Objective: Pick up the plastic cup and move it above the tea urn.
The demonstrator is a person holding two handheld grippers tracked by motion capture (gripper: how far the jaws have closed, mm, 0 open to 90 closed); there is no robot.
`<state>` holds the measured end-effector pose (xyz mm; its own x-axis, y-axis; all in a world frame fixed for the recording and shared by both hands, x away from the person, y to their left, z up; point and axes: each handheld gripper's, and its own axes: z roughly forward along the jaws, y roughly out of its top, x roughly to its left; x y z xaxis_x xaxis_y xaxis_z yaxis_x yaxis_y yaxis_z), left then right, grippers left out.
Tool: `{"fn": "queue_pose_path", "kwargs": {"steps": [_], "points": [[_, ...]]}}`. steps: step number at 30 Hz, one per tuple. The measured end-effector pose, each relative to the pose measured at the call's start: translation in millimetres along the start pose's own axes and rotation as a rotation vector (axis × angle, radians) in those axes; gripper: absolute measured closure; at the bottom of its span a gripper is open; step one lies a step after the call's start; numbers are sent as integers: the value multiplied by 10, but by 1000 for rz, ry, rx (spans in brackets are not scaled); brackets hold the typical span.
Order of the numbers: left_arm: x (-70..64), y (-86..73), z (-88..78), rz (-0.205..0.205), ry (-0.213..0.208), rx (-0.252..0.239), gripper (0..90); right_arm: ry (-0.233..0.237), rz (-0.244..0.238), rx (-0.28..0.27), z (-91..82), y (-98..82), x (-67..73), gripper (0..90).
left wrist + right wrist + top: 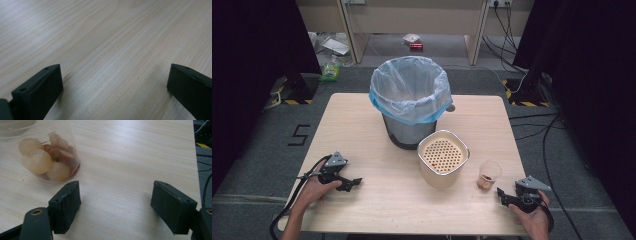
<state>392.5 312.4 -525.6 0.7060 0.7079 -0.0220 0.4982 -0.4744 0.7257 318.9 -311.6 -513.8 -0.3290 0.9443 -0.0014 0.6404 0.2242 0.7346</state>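
A clear plastic cup (488,175) with pale and brownish round pieces in its bottom stands on the wooden table (362,125), right of a cream pot with a perforated insert (443,157). My right gripper (503,196) rests low at the table's front right, just in front of the cup. In the right gripper view the cup (48,157) sits ahead at the upper left, and the right gripper (116,206) is open with bare wood between its jaws. My left gripper (354,182) lies at the front left; in its own view the left gripper (113,87) is open over bare table.
A dark bin lined with a pale blue bag (409,97) stands at the table's middle back, behind the cream pot. Cables (542,130) run over the grey floor at the right. Shelving and litter lie beyond the far edge.
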Motion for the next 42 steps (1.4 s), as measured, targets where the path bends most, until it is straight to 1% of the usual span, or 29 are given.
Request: {"fn": "queue_pose_path", "kwargs": {"steps": [9,12,14,15,17,18,19,20,21,22,23,25,28,29,33,35,37,38,42], "points": [[0,0,0,0,1,-1,0,0,-1,0,0,0,0,238],[0,0,0,0,1,-1,0,2,5,2,0,1,5,234],[0,0,0,0,1,-1,0,7,7,16,-11,9,-1,221],[0,0,0,0,1,-1,0,9,-1,18,-17,13,-8,221],[0,0,0,0,1,-1,0,10,8,18,-30,17,-2,221],[0,0,0,0,1,-1,0,6,-4,-2,-67,38,-21,219],[0,0,0,0,1,-1,0,4,16,-8,-97,52,-8,219],[0,0,0,0,1,-1,0,4,11,-21,-124,72,-17,220],[0,0,0,0,1,-1,0,4,11,-21,-124,72,-17,220],[0,0,1,0,1,-1,0,1,23,-44,-186,123,-11,236],[0,0,0,0,1,-1,0,1,15,-57,-215,151,-17,247],[0,0,1,0,1,-1,0,-3,29,-67,-273,203,3,251],[0,0,0,0,1,-1,0,-5,23,-78,-337,264,26,276],[0,0,0,0,1,-1,0,-4,34,-75,-360,278,38,286],[0,0,1,0,1,-1,0,-2,33,-76,-429,323,69,320],[0,0,0,0,1,-1,0,9,23,-78,-461,351,75,349],[0,0,1,0,1,-1,0,5,26,-85,-479,367,80,351],[1,0,1,1,1,-1,0,3,28,-94,-523,403,87,372],[0,0,1,0,1,-1,0,5,19,-127,-616,486,100,393]]}}
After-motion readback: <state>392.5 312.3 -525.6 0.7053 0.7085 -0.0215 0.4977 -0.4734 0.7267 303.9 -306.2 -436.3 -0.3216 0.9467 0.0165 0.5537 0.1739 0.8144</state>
